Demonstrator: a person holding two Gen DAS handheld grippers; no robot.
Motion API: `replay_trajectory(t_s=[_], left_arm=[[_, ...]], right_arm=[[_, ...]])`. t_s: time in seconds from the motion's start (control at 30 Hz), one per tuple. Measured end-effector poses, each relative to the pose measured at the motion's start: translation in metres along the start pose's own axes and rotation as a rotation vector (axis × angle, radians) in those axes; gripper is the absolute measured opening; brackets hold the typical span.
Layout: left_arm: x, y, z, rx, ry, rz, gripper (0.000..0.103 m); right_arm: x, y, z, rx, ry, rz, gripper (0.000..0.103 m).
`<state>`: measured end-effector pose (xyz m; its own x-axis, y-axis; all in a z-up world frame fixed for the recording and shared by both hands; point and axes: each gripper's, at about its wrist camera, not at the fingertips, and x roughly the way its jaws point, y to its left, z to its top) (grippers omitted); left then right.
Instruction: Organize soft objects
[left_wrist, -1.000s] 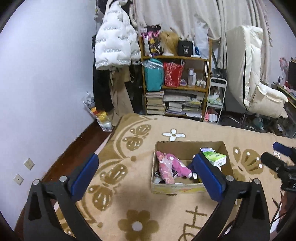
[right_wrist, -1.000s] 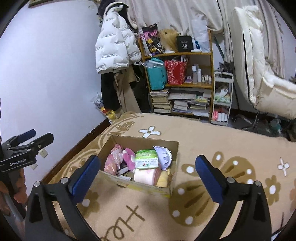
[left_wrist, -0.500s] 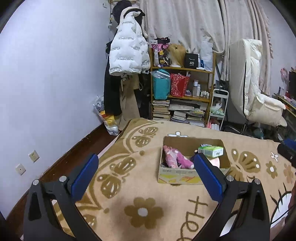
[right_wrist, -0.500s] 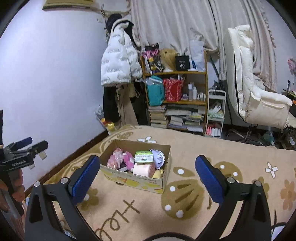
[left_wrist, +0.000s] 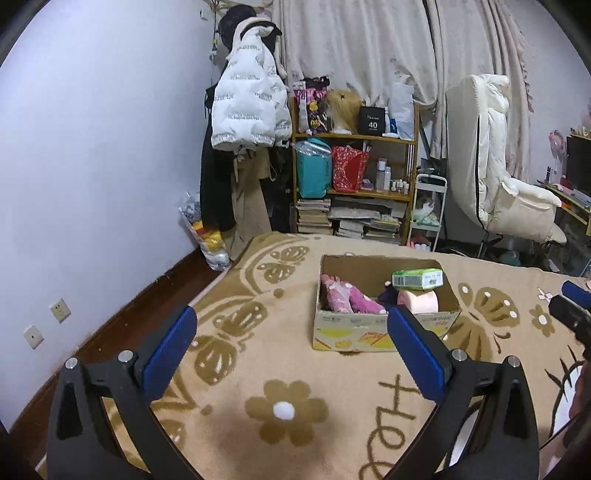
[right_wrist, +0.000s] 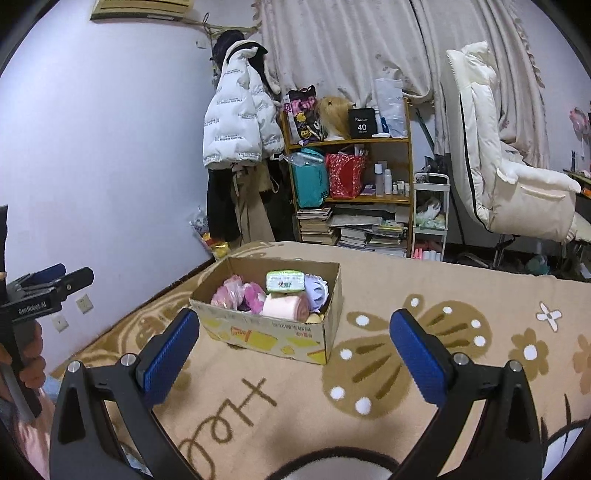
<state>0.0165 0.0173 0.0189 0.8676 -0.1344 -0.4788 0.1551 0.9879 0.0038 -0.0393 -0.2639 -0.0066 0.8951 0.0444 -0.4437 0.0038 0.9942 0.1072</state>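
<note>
A cardboard box (left_wrist: 384, 334) (right_wrist: 266, 334) stands on a tan patterned blanket (left_wrist: 266, 354). It holds a pink plush toy (left_wrist: 341, 297) (right_wrist: 231, 295), a pink roll (left_wrist: 419, 301) (right_wrist: 284, 307), a green tissue pack (left_wrist: 417, 278) (right_wrist: 285, 281) and a lavender item (right_wrist: 316, 290). My left gripper (left_wrist: 291, 343) is open and empty, well in front of the box. My right gripper (right_wrist: 295, 350) is open and empty, in front of the box and to its right. The left gripper also shows at the left edge of the right wrist view (right_wrist: 48, 284).
A wooden shelf (left_wrist: 354, 184) with books and bags stands behind the bed. A white puffer jacket (left_wrist: 249, 107) hangs to its left. A white recliner chair (left_wrist: 506, 192) stands at the right. The wall (left_wrist: 92, 166) and dark floor lie to the left.
Both grippers have pulled back and up from the box, so it looks smaller and farther. Both stay open and empty.
</note>
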Motion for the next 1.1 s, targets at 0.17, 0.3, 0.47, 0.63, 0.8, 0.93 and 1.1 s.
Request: replay_trajectory(t_s=[0.17, 0.3, 0.47, 0.63, 0.8, 0.93, 1.1], left_arm=[[0.008, -0.006, -0.010, 0.009, 0.025, 0.001, 0.102], [0.015, -0.011, -0.017, 0.041, 0.036, 0.017, 0.102], [0.019, -0.016, -0.018, 0.067, 0.044, 0.007, 0.102], [0.021, -0.014, -0.018, 0.060, 0.054, -0.002, 0.102], [0.022, -0.016, -0.019, 0.064, 0.057, -0.004, 0.102], [0.021, -0.019, -0.020, 0.086, 0.046, -0.009, 0.102], [0.020, -0.023, -0.022, 0.113, 0.045, -0.005, 0.102]], right_arm=[[0.006, 0.000, -0.006, 0.009, 0.029, -0.015, 0.103], [0.009, -0.003, -0.009, 0.017, 0.044, -0.024, 0.103], [0.013, -0.010, -0.012, 0.031, 0.066, -0.035, 0.103], [0.013, -0.011, -0.013, 0.036, 0.072, -0.043, 0.103], [0.014, -0.011, -0.017, 0.037, 0.081, -0.042, 0.103], [0.016, -0.012, -0.019, 0.031, 0.094, -0.043, 0.103], [0.016, -0.012, -0.019, 0.033, 0.093, -0.043, 0.103]])
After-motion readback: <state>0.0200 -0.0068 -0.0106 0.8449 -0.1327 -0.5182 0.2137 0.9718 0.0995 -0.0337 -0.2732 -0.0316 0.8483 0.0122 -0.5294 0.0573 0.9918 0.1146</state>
